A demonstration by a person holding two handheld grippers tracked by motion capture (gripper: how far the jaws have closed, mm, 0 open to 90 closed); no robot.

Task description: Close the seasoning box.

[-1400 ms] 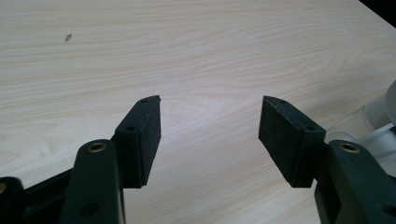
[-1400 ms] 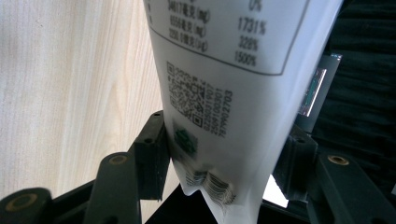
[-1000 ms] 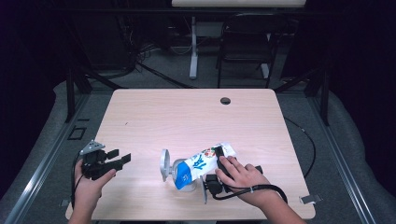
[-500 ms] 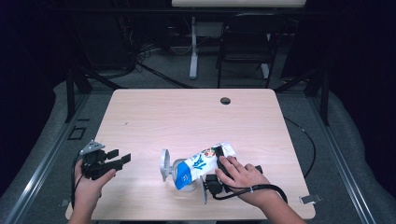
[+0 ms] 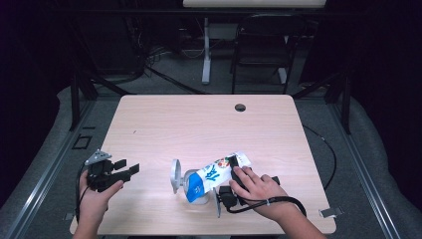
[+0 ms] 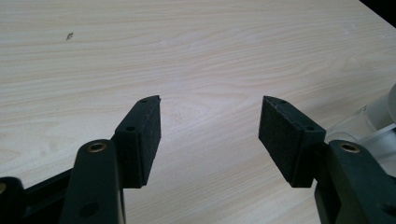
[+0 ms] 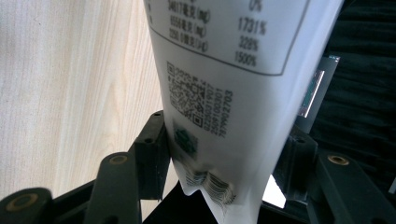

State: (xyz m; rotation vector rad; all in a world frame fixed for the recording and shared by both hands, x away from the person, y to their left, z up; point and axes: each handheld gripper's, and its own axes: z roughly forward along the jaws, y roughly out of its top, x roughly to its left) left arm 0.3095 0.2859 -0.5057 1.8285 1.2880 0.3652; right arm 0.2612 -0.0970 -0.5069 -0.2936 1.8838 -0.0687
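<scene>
A blue and white printed package (image 5: 211, 177) lies tilted near the table's front edge, its blue end down at a clear glass vessel (image 5: 175, 175). My right gripper (image 5: 233, 168) is shut on the package's white end, with a hand over the gripper. In the right gripper view the package (image 7: 224, 93), printed with a table, a QR code and a barcode, sits between the two jaws of the right gripper (image 7: 224, 149). My left gripper (image 5: 127, 169) hovers at the front left, open. In the left gripper view the left gripper (image 6: 210, 126) has bare wood between its pads.
The light wooden table (image 5: 199, 124) has a dark round cable hole (image 5: 240, 107) near its far edge. A clear glass piece (image 6: 378, 116) shows at the right edge of the left gripper view. A chair and table legs stand on the dark floor beyond.
</scene>
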